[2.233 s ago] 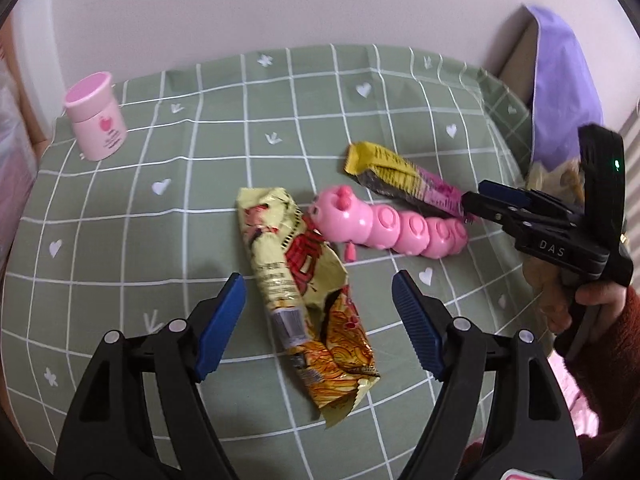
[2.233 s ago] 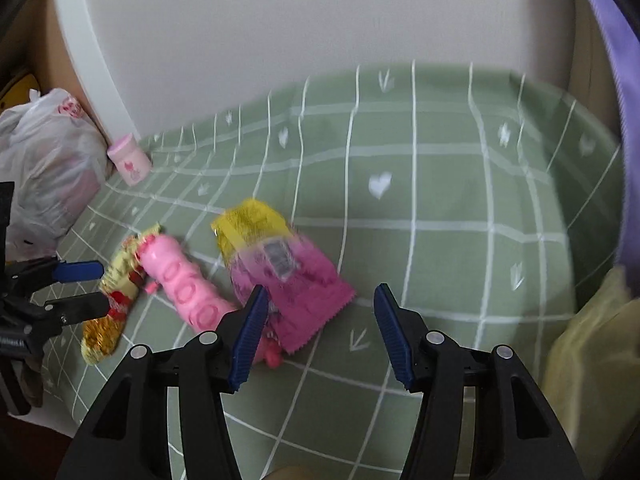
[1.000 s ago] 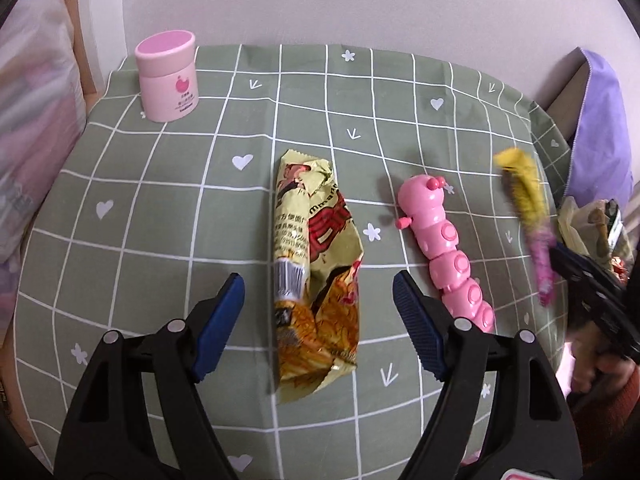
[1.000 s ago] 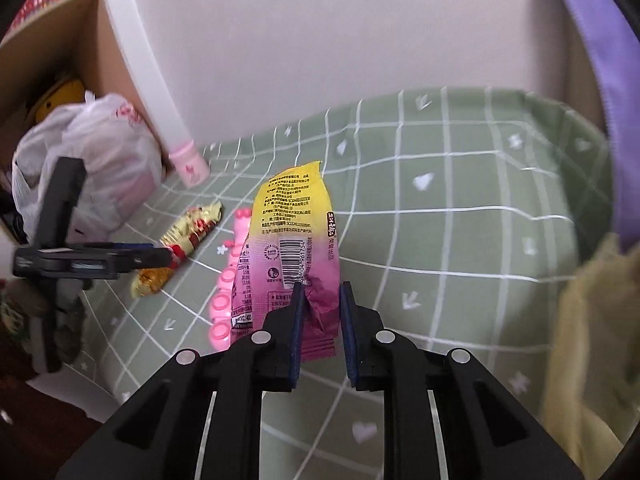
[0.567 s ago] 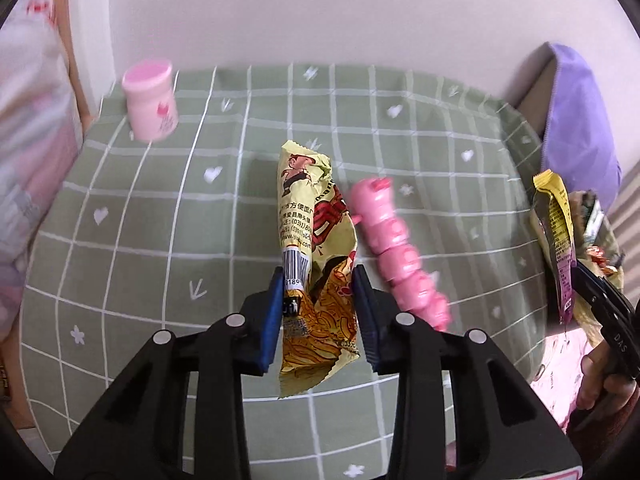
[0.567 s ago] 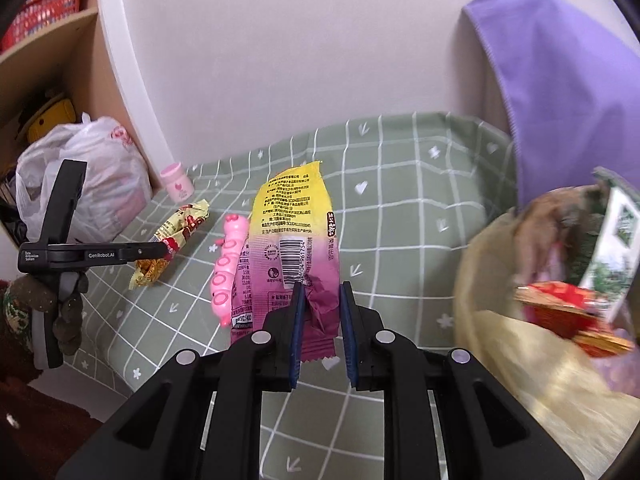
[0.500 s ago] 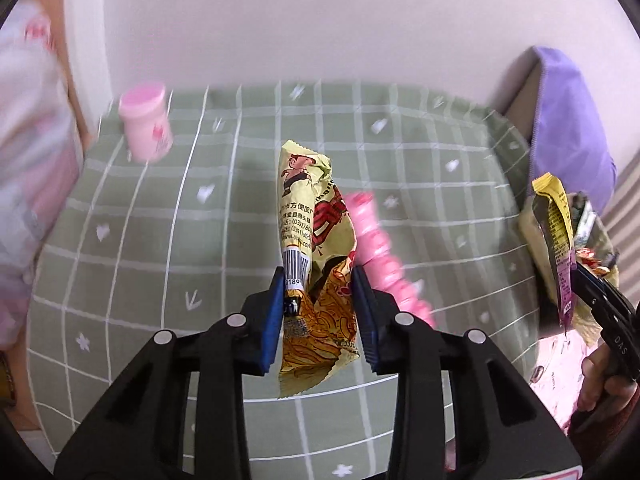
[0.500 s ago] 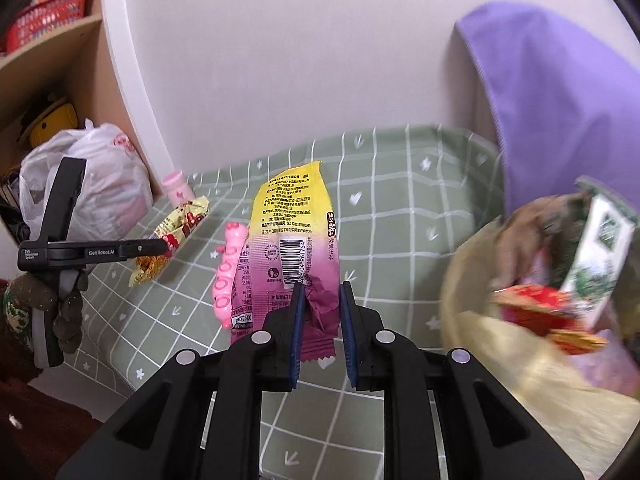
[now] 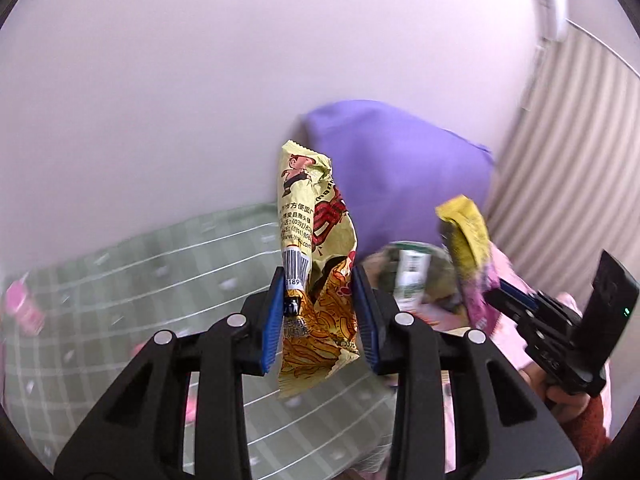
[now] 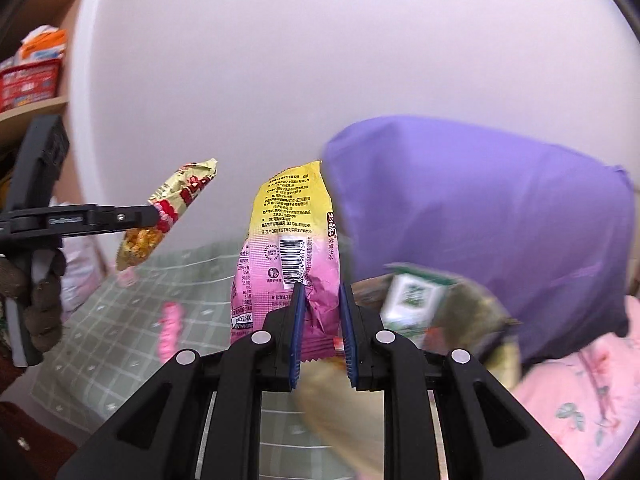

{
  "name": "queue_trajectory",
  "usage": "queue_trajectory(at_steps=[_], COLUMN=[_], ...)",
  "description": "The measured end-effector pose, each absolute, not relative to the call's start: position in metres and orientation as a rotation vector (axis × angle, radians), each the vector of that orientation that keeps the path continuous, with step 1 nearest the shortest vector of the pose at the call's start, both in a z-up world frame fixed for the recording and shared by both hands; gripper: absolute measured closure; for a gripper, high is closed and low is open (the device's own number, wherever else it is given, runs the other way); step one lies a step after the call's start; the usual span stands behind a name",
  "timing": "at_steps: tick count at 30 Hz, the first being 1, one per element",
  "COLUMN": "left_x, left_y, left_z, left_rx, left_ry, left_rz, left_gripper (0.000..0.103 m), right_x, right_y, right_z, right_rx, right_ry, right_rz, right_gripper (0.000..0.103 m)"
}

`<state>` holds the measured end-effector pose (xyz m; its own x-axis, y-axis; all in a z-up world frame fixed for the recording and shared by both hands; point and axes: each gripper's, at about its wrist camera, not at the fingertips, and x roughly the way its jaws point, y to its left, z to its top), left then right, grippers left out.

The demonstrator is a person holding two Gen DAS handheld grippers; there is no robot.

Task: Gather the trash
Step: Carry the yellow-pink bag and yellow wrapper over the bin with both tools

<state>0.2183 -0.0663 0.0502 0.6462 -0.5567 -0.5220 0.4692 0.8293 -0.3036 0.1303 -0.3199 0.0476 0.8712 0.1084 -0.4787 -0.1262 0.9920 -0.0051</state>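
Note:
My left gripper (image 9: pixel 320 312) is shut on a crumpled yellow and red noodle wrapper (image 9: pixel 316 248), held up in the air above the table. My right gripper (image 10: pixel 320 328) is shut on a yellow and pink snack wrapper (image 10: pixel 292 248), also lifted. In the right wrist view the noodle wrapper (image 10: pixel 168 212) hangs from the left gripper (image 10: pixel 154 214) at the left. In the left wrist view the pink wrapper (image 9: pixel 468 248) shows at the right in the right gripper (image 9: pixel 498 290). A trash bag (image 10: pixel 448 312) stuffed with packaging sits just beyond both wrappers.
A purple cloth (image 10: pixel 500 216) drapes behind the trash bag. The green checked tablecloth (image 9: pixel 120 280) lies below, with a pink caterpillar toy (image 10: pixel 170 332) and a pink jar (image 9: pixel 24 308) on it. Shelves (image 10: pixel 32 76) stand at the far left. Pink fabric (image 10: pixel 580 400) lies at the right.
The left gripper closed on the noodle wrapper and lifted it off the table. Both grippers rose and swung toward the trash bag and purple cloth, each carrying its wrapper.

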Motion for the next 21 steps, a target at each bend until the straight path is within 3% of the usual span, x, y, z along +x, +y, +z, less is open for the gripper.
queue_trajectory(at_steps=[7,21], left_x=[0.231,0.275], left_y=[-0.159,-0.255], left_z=[0.053,-0.046], left_rx=[-0.038,0.107], left_ry=[0.691,0.986], left_rz=[-0.825,-0.952], left_gripper=[0.071,0.071], right_x=[0.121,0.148], right_y=[-0.402,-0.434], right_z=[0.060,0.021], right_rx=[0.051,0.029], right_ry=[0.505,0.620], right_rz=[-0.106,-0.218], right_gripper=[0.085,0.085])
